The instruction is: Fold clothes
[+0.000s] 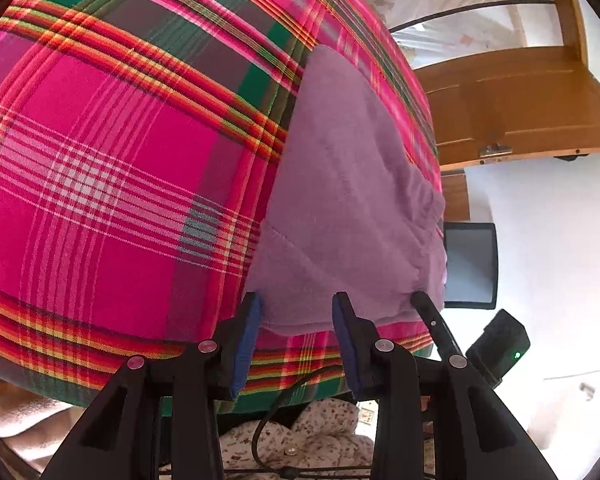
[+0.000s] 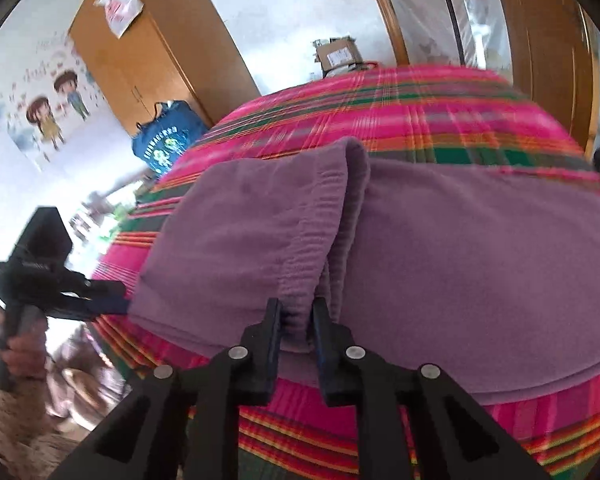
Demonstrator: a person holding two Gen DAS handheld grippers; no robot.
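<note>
With the right fingers [image 2: 296, 320] clamped on the purple trousers' [image 2: 440, 248] gathered waistband and the left fingers [image 1: 298, 312] apart at the hem, an uneven fold was risked on the plaid bed [image 1: 100, 160].

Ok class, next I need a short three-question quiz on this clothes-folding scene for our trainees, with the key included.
1. True or false: the right tool is shut on the purple garment.
2. Multiple choice: the garment lies on A) a bare wooden floor, B) a pink plaid cover, C) a white towel.
3. Short answer: do the jaws of the left tool stand clamped or apart?

Key: 1 true, it pinches the gathered waistband. 2 B. 3 apart, at the garment's near edge.
</note>
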